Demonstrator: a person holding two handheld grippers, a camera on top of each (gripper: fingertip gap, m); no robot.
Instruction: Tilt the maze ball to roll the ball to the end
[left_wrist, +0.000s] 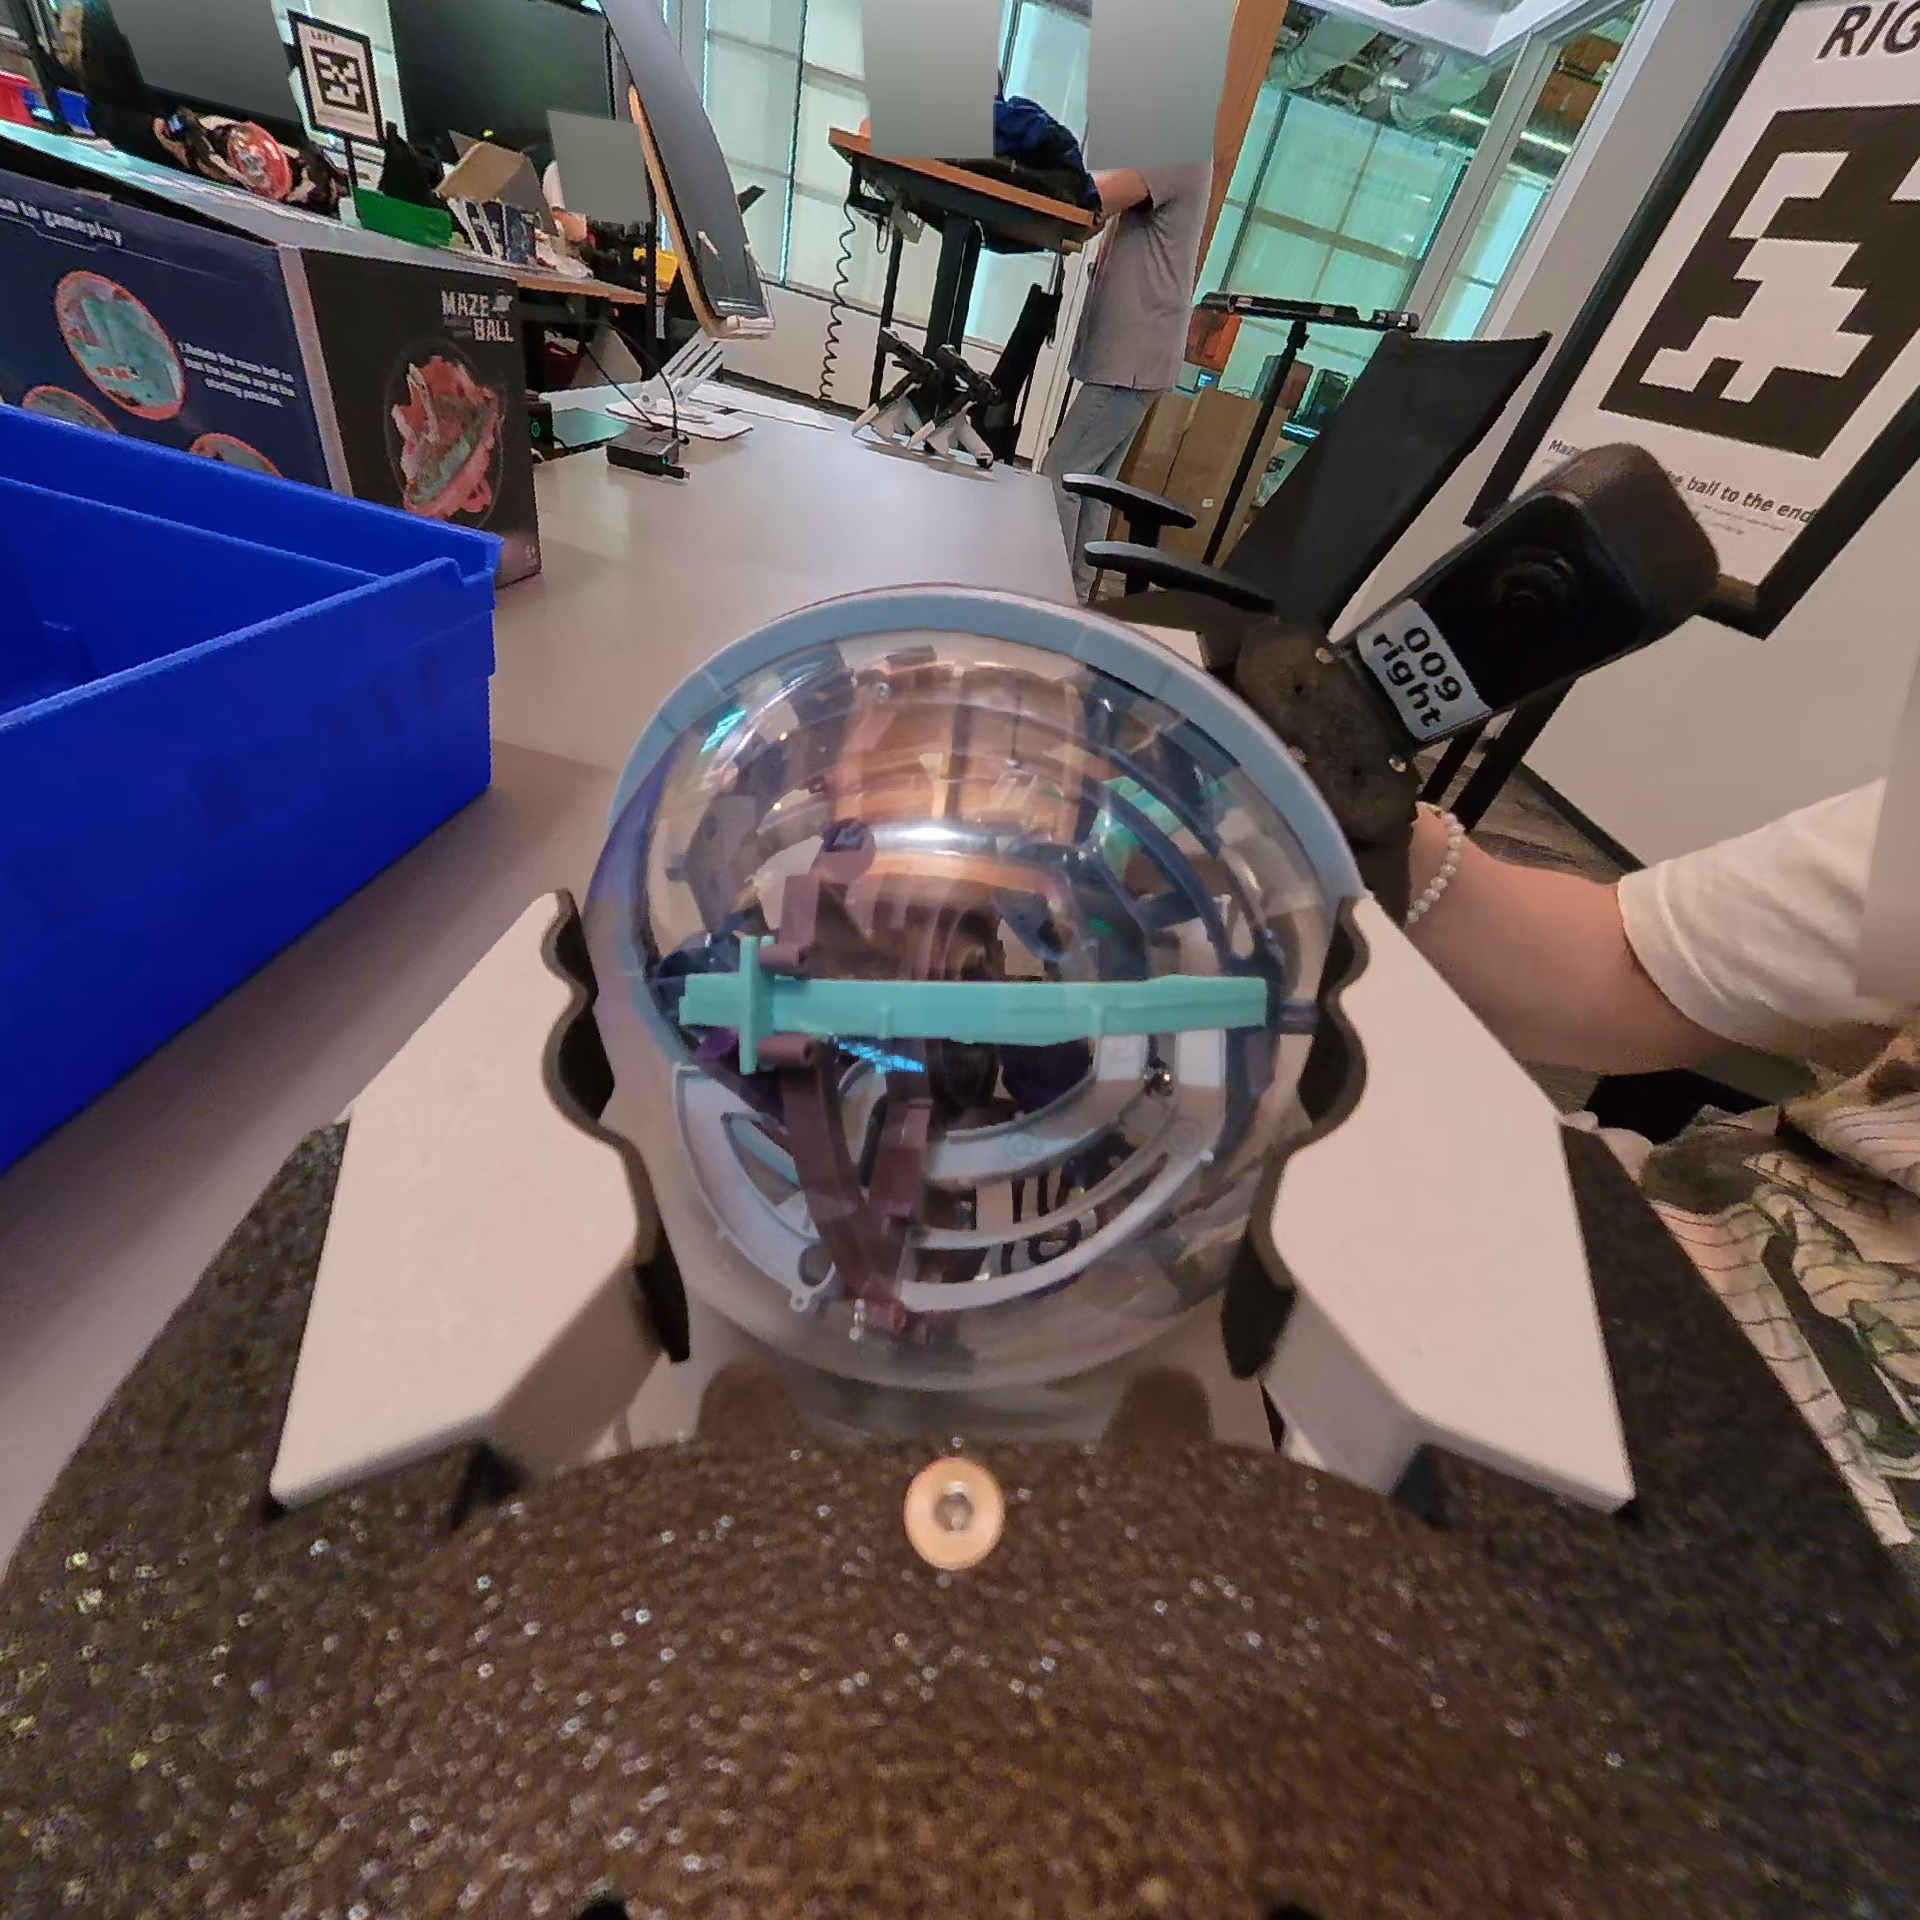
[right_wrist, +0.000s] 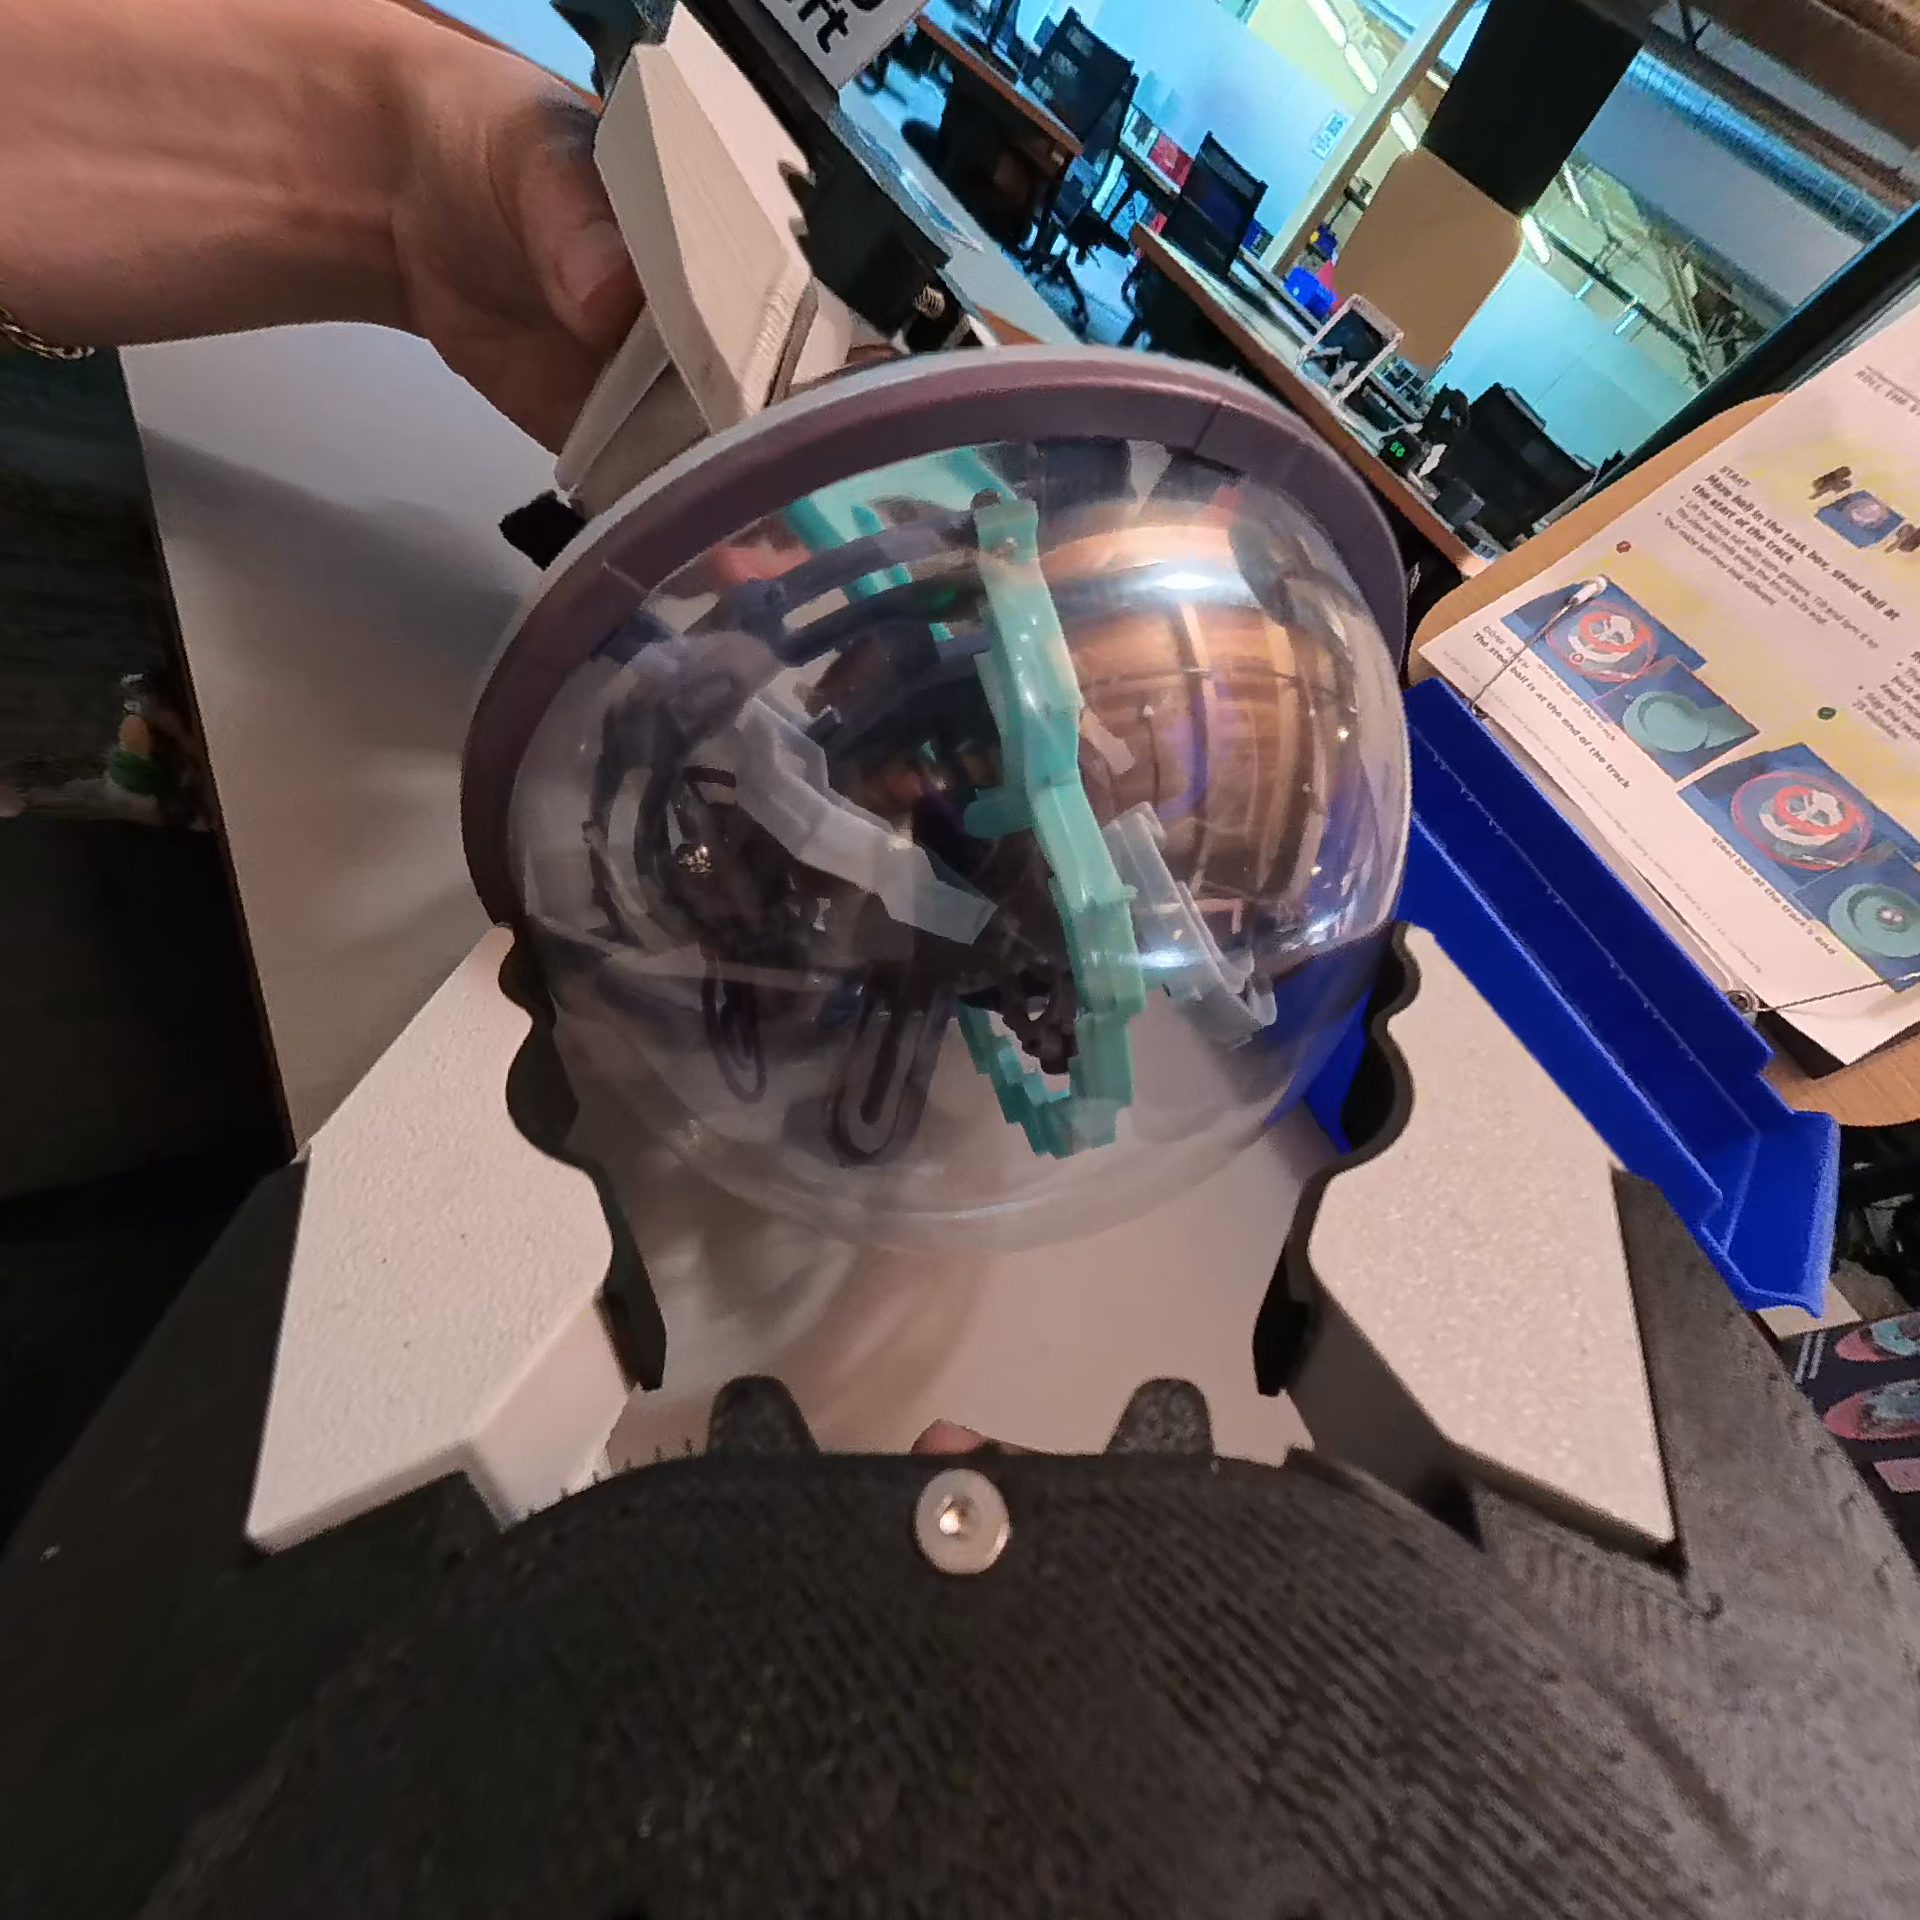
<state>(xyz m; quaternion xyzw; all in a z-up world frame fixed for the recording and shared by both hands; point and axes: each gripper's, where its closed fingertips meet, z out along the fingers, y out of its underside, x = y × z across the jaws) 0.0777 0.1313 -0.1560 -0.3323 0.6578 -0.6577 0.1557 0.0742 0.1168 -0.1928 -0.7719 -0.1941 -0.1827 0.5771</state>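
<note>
Clear hard plastic forms the shell of the maze ball (left_wrist: 956, 997), a sphere banded by a grey-blue equator ring (left_wrist: 935, 623) and packed with teal, brown, purple and pale tracks; a tiny steel ball (right_wrist: 691, 857) glints on a dark track in the right wrist view. The sphere is held up off the pale counter (left_wrist: 727, 520), caught between both tools at once. The left gripper (left_wrist: 956, 1039) has its wide-spread fingers (left_wrist: 566, 1039) clamped on the sphere's two flanks, dark scalloped pads pressing the dome just below the ring. The right gripper (right_wrist: 956, 1049) grips the opposite half the same way, its fingers (right_wrist: 530, 1049) bearing on the clear shell, and in the left view it shows behind the ring. The shell looks stiff, light and hollow, but smooth and glossy, so I judge it apt to slip or spin in the pads if squeezed off-centre; the surest hold is across the widest girth near the ring, as both tools have it. The thin inner tracks look fragile against a drop. Tilting should be slow, since the steel ball will run off its track easily. Just left of the sphere stands a blue bin (left_wrist: 239, 748), behind it the printed product box (left_wrist: 416, 384), and an instruction sheet (right_wrist: 1704, 707) leans by the bin.
</note>
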